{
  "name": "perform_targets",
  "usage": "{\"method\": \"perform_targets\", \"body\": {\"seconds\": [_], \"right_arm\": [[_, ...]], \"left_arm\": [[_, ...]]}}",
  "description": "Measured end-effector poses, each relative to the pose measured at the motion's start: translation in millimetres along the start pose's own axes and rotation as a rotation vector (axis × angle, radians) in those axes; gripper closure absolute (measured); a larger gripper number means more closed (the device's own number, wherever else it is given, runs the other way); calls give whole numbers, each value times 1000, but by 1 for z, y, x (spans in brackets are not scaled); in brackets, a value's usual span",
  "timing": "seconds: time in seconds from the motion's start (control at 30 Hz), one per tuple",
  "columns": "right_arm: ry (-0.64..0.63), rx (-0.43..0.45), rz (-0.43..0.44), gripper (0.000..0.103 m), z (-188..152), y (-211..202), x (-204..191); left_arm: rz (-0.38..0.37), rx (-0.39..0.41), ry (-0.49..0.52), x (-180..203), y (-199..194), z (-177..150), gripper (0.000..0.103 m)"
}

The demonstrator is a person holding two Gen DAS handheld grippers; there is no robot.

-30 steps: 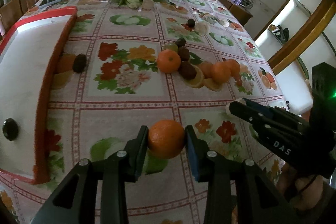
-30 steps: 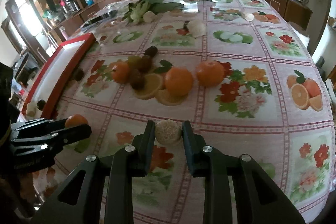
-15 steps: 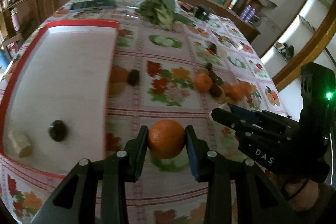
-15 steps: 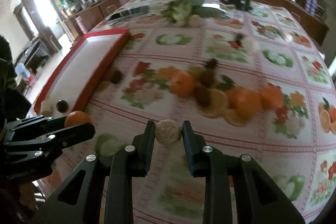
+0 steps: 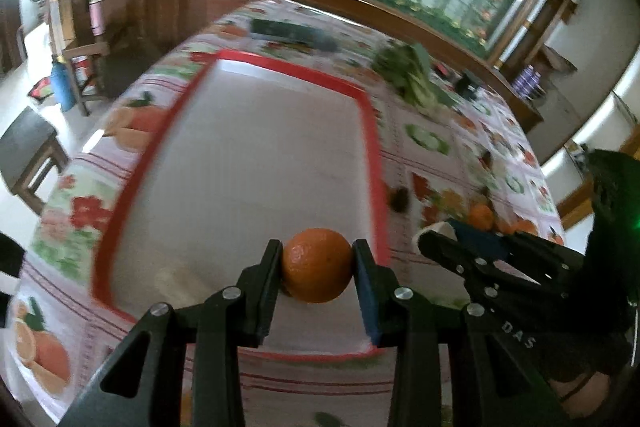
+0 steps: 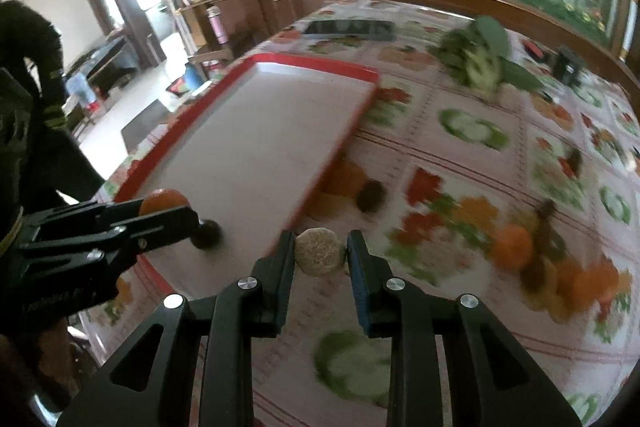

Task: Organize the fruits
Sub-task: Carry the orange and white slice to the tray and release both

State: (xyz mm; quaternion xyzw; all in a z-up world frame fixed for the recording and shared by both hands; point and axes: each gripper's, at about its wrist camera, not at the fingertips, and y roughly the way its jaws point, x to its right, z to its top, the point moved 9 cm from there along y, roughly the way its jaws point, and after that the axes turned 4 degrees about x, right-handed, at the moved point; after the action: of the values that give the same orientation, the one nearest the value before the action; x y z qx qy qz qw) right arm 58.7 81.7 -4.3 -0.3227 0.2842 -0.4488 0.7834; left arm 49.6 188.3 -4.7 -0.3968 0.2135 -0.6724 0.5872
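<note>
My left gripper (image 5: 316,267) is shut on an orange (image 5: 318,265) and hangs over the near end of the red-rimmed white tray (image 5: 256,163). My right gripper (image 6: 321,253) is shut on a small round tan fruit (image 6: 320,253) just off the tray's (image 6: 256,131) right rim, above the tablecloth. In the right wrist view the left gripper (image 6: 168,215) shows at the left with the orange (image 6: 164,199), beside a dark round fruit (image 6: 208,233) lying in the tray. The right gripper's fingers (image 5: 472,255) appear at the right of the left wrist view.
Loose oranges (image 6: 512,247) and dark fruits (image 6: 372,195) lie on the flowered tablecloth right of the tray. Leafy greens (image 6: 480,59) and a dark flat object (image 6: 348,27) sit at the far end. A pale blurred item (image 5: 176,279) lies in the tray. A stool (image 5: 24,155) stands beyond the table's left edge.
Both grippers have swung left from the fruit pile toward the tray, each keeping its fruit. The left gripper now hangs over the tray; the right has reached its rim.
</note>
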Motion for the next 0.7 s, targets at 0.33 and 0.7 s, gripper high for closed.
{"method": "perform_targets", "body": {"seconds": [0.33,0.7], "right_arm": [[-83,-26,39,77,22,44,-48],[-89,-98,40,77,13,75,-55]], "left_arm": [[96,-5,-80,-61,13,14,65],[126,-52,-82,-77,35,10,65]]}}
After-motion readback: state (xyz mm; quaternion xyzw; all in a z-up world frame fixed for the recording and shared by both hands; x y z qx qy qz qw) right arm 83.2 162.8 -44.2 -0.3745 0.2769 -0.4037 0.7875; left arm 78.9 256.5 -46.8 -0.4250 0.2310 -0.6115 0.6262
